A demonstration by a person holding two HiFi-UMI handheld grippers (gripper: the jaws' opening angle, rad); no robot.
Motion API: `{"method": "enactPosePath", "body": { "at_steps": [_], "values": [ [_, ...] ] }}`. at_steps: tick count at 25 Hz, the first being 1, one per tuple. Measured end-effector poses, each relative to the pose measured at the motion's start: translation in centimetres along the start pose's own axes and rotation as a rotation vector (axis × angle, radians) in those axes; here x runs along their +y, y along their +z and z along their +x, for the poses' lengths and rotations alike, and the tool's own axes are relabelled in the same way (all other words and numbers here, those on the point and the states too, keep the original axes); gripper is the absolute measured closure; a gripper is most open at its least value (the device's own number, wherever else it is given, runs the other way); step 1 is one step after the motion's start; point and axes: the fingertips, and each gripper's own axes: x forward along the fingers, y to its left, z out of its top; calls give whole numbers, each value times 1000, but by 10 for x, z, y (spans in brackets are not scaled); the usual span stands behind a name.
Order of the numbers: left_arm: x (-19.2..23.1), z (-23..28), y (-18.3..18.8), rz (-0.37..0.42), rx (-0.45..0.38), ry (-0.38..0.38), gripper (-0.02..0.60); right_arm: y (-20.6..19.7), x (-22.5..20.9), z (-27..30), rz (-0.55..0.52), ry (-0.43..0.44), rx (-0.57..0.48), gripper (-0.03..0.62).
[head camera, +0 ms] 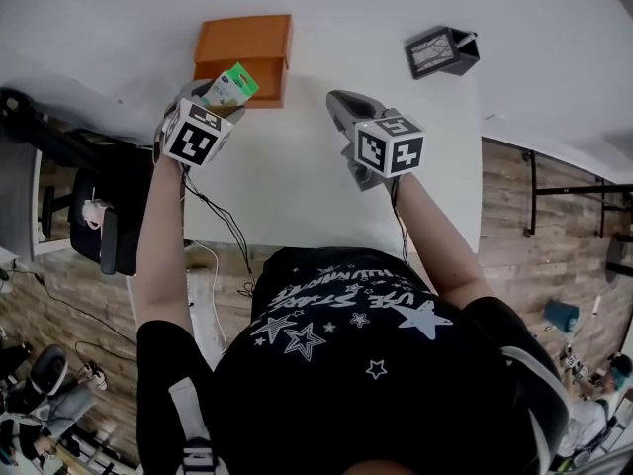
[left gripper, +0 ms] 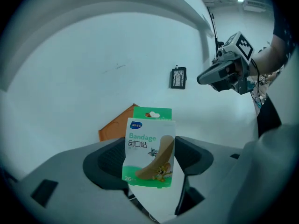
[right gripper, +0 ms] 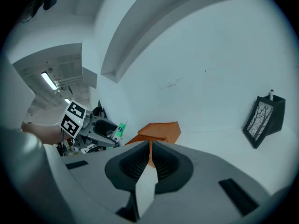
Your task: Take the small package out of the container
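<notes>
My left gripper (head camera: 220,94) is shut on a small green and white bandage package (head camera: 230,85), lifted clear of the orange container (head camera: 247,55) and just in front of it. In the left gripper view the package (left gripper: 149,146) stands upright between the jaws, with the orange container (left gripper: 114,127) behind and below it. My right gripper (head camera: 348,109) hovers over the white table (head camera: 297,186) to the right of the container, jaws closed with nothing between them. The right gripper view shows the container (right gripper: 161,131) ahead and the left gripper (right gripper: 110,130) with the package (right gripper: 120,129) at left.
A dark box with a patterned face (head camera: 441,51) stands at the back right of the table; it also shows as the dark box (left gripper: 178,77) and the dark box (right gripper: 264,118). The table's near edge lies by my body; chairs and cables sit on the floor at left.
</notes>
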Motion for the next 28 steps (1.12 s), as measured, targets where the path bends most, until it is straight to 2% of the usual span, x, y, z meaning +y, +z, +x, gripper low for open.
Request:
{"method": "enactPosePath", "body": {
  "at_steps": [4, 10, 15, 28],
  "values": [
    [-26, -21, -3, -54, -16, 32, 225, -6, 5, -21, -15, 22, 11, 543],
    [-61, -59, -8, -205, -50, 107, 225, -21, 10, -53, -33, 71, 26, 543],
    [-92, -90, -12, -300, -85, 174, 225, -37, 13, -82, -60, 104, 41, 543],
    [-205, -147, -30, -584, -193, 291, 225, -79, 33, -158, -118, 210, 78, 543]
  ]
}}
